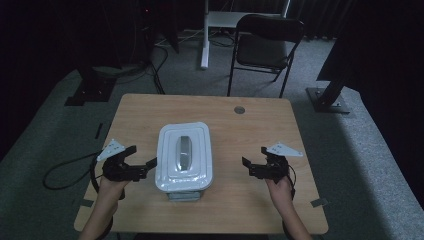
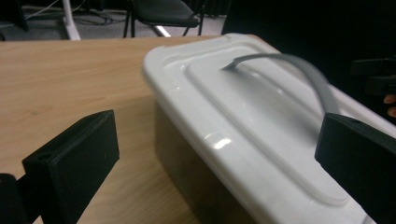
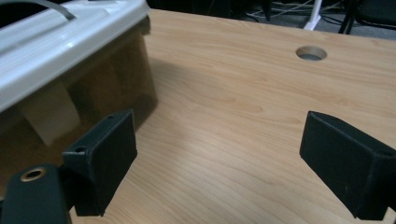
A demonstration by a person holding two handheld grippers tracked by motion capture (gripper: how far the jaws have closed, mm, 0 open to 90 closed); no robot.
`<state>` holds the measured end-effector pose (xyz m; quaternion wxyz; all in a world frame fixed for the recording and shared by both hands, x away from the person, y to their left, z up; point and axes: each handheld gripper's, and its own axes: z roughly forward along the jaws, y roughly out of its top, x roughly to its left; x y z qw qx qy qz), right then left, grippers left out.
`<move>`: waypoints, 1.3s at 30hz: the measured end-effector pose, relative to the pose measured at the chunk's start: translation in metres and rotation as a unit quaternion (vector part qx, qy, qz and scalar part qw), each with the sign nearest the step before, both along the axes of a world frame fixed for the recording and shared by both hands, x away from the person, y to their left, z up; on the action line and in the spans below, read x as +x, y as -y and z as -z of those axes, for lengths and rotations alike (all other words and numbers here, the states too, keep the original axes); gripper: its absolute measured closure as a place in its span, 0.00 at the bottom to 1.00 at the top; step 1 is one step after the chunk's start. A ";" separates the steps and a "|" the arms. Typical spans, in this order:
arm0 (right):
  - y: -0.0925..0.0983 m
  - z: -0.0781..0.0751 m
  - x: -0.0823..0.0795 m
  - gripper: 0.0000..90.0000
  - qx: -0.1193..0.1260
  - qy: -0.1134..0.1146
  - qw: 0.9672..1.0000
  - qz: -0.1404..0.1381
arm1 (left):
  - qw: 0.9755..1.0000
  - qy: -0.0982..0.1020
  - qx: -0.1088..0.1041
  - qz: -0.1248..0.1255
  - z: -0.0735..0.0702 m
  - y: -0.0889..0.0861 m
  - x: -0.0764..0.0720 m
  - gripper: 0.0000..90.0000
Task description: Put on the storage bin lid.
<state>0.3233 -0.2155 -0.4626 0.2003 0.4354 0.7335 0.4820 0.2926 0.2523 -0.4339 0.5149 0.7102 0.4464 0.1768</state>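
Looking down from the high view, we see a white lidded storage box (image 1: pixel 184 156) standing near the middle of the wooden bench (image 1: pixel 250 200), its long side running away from the person, with a grey handle (image 1: pixel 185 152) lying along the centre of the lid. The left tongs (image 1: pixel 148 167) sit just beside the box's left wall, held by the person's left hand (image 1: pixel 111 186), and their jaws stand spread with nothing between the pads. In the left gripper view we look past those two black jaws at the lid (image 2: pixel 243 121), which fills the gap between them without either pad touching it; the grey handle (image 2: pixel 299 74) arches over the lid, and the box's darker translucent wall drops to the bench (image 2: pixel 60 79) below the white rim. The right tongs (image 1: pixel 249 169) lie well apart from the box on its right side, held by the right hand (image 1: pixel 280 190), and they too are spread wide and hold nothing. In the right gripper view we see bare wood (image 3: pixel 224 121) between the jaws, the box's brownish translucent wall (image 3: pixel 93 88) under the white lid edge at the left, and a round cable hole (image 3: pixel 311 52) in the bench farther off. Beyond the bench a black folding chair (image 1: pixel 267 47) stands on the grey carpet.
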 end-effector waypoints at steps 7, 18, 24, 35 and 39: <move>0.009 0.011 0.000 0.11 -0.006 -0.007 1.000 0.014 | 1.000 -0.007 -0.002 -0.021 0.013 -0.014 -0.003 0.01; 0.029 0.033 -0.002 0.12 -0.013 -0.019 0.999 0.034 | 0.998 -0.022 0.012 -0.061 0.047 -0.034 -0.007 0.01; 0.036 0.041 -0.003 0.11 -0.013 -0.026 0.999 0.046 | 0.996 -0.032 0.019 -0.082 0.063 -0.042 -0.010 0.01; 0.055 0.059 -0.007 0.11 -0.025 -0.041 0.996 0.075 | 0.993 -0.048 0.043 -0.102 0.084 -0.048 -0.017 0.01; 0.065 0.068 -0.010 0.11 -0.037 -0.052 0.994 0.090 | 0.990 -0.046 0.067 -0.119 0.094 -0.048 -0.023 0.01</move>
